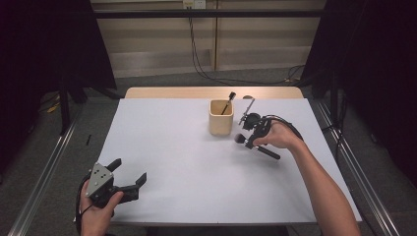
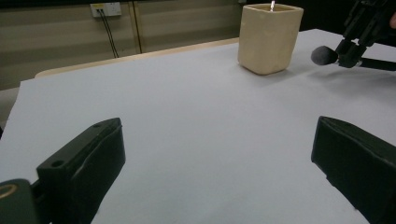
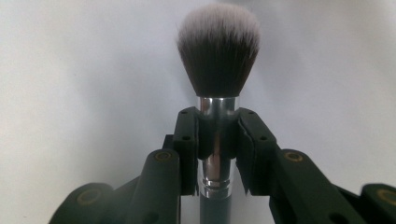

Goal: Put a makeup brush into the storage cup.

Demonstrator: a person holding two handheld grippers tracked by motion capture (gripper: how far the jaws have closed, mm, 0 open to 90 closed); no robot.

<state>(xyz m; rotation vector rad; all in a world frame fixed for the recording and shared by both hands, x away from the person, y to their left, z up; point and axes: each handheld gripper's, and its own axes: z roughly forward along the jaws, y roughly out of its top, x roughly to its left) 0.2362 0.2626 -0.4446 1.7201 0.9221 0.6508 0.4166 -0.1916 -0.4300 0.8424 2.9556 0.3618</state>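
A: Where's the makeup brush (image 3: 218, 56) kept?

B: It's clamped by the right gripper (image 3: 217, 140) at the ferrule, at 4 o'clock from the holder cup (image 1: 221, 118), probably for dropping in. The left gripper (image 1: 129, 176) is held wide, empty.

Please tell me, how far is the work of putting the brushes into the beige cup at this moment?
Done: one thin brush already stands in the beige cup. In hand: the right gripper is shut on the silver collar of a makeup brush, right of the cup and not yet over its opening. Left: probably to lift this brush into the cup and let go. The left gripper rests open at the near table edge.
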